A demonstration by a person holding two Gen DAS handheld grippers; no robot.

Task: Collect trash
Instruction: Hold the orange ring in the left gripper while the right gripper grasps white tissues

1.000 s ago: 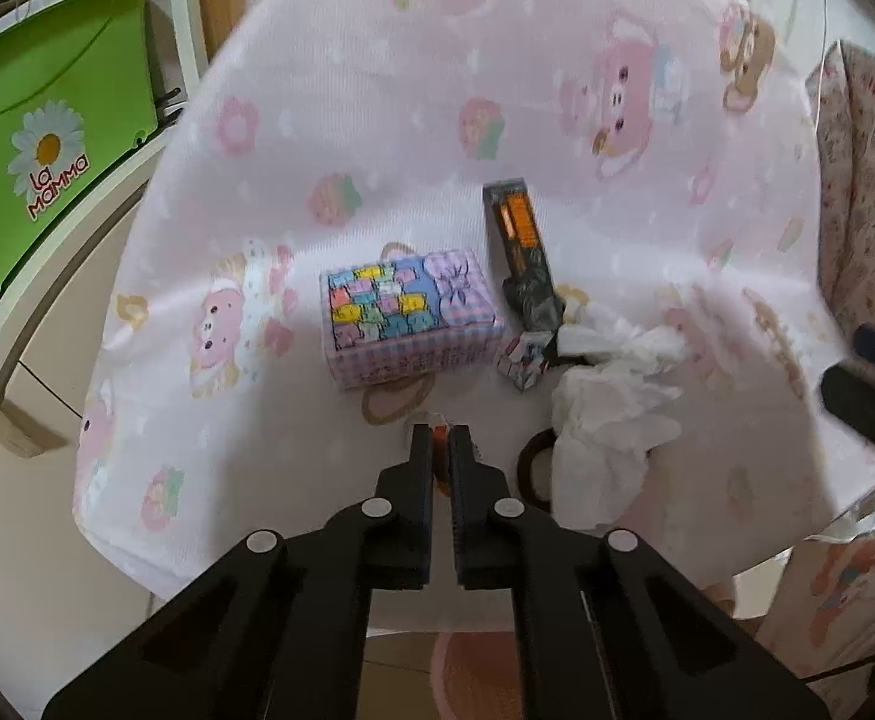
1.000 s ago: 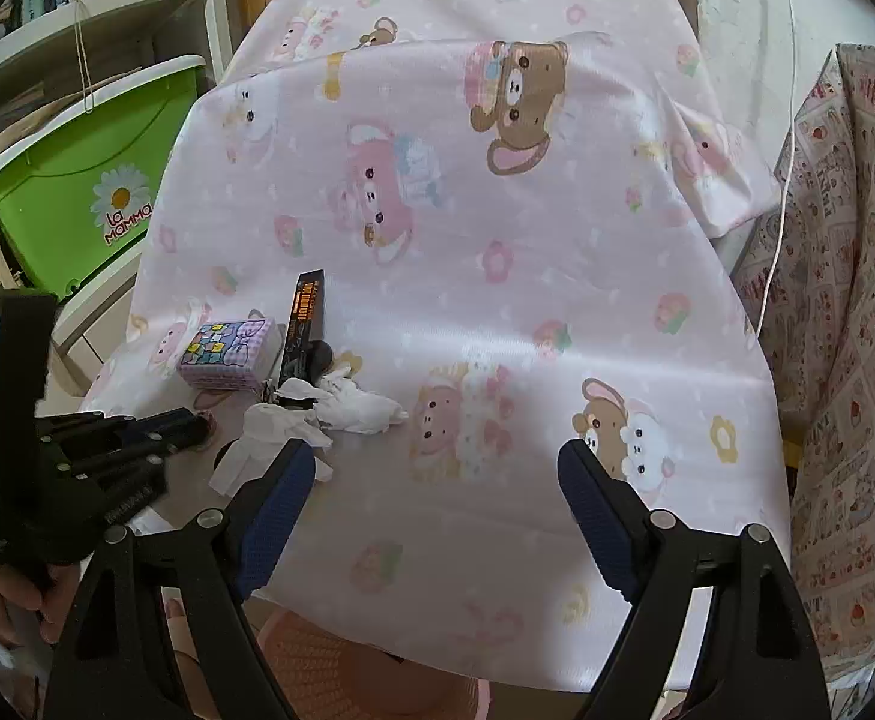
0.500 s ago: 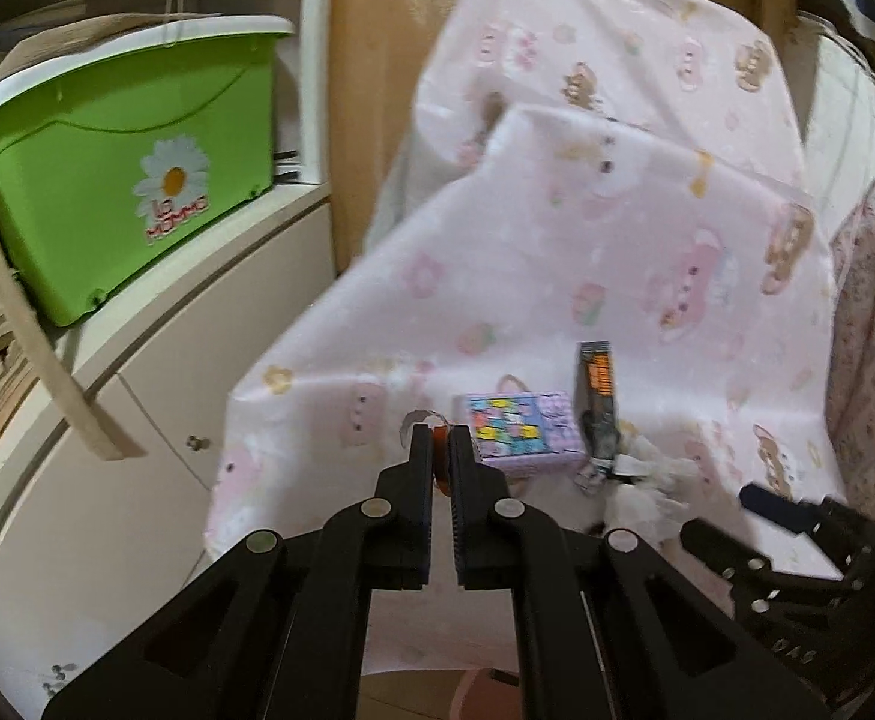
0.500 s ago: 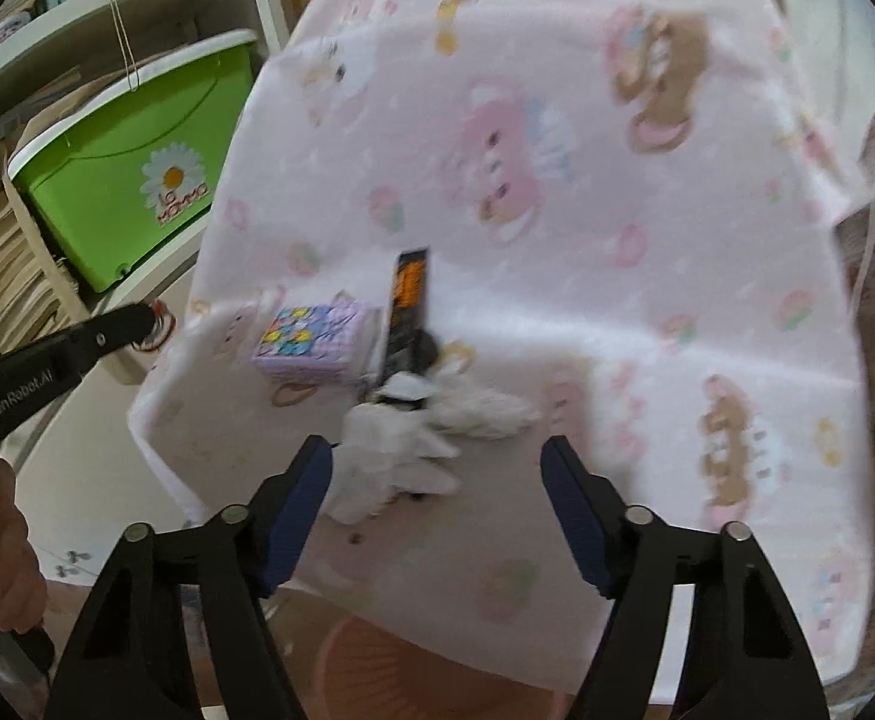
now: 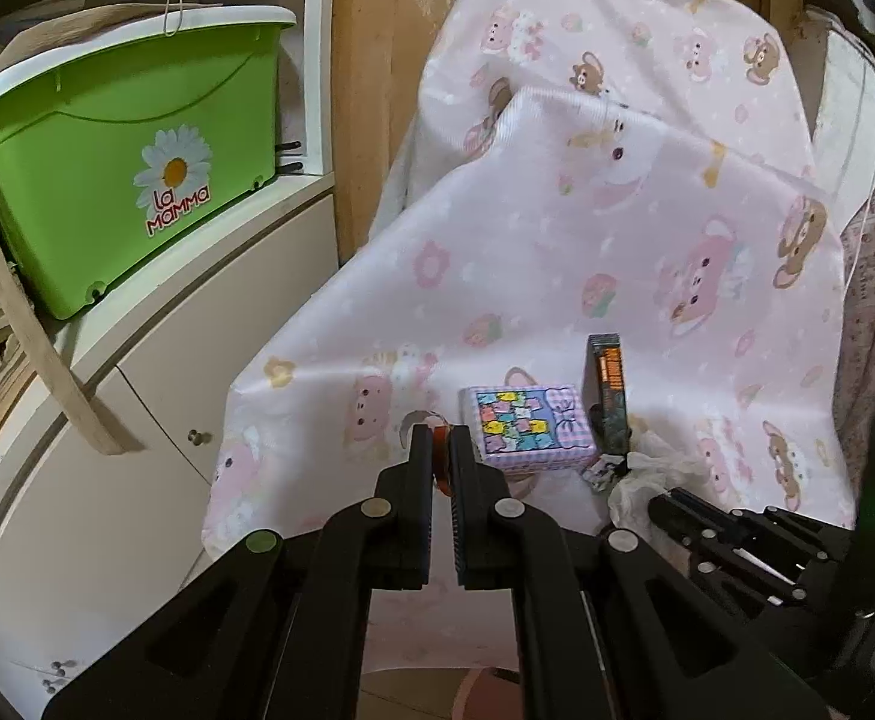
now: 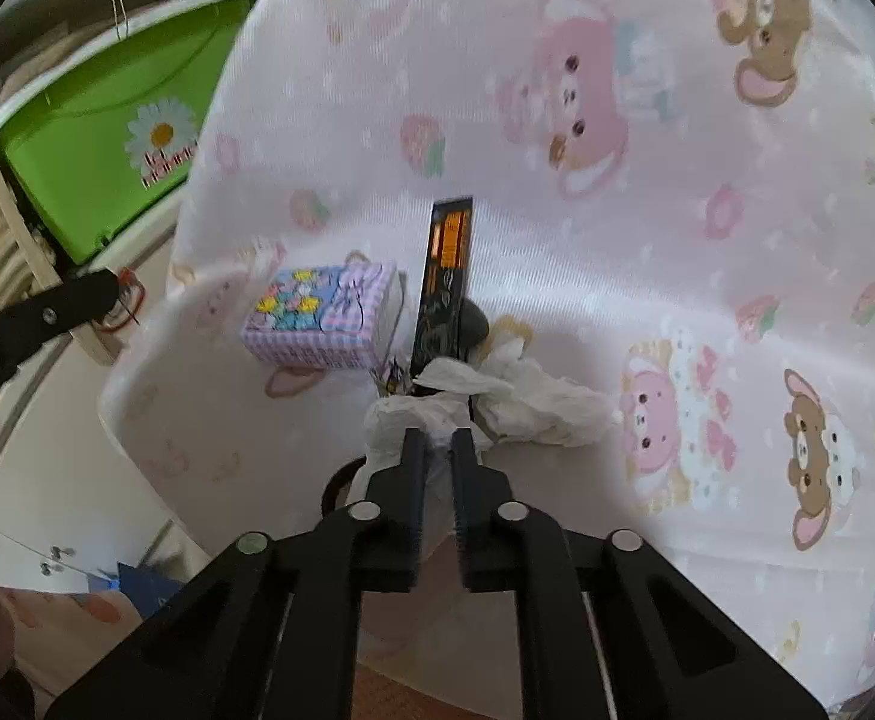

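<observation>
My left gripper (image 5: 441,444) is shut on a small red rubber band (image 5: 440,461) and holds it off the table's left edge; the band also shows in the right wrist view (image 6: 125,300). My right gripper (image 6: 437,441) is shut on crumpled white tissue (image 6: 413,420) at the table's near edge. More white tissue (image 6: 545,402) lies just right of it. A dark wrapper with orange print (image 6: 446,282) and a small crumpled foil wrapper (image 6: 392,378) lie beside the tissue. The tissue also shows in the left wrist view (image 5: 641,474).
A pastel checked box (image 6: 323,315) sits left of the dark wrapper on the pink cartoon tablecloth (image 6: 647,228). A green bin (image 5: 119,180) stands on a white cabinet (image 5: 137,372) at left. A dark ring (image 6: 341,483) lies under the tissue near the table edge.
My right gripper moved in to the tissue and closed on it. My left gripper, still holding the red band, pulled back and left away from the table.
</observation>
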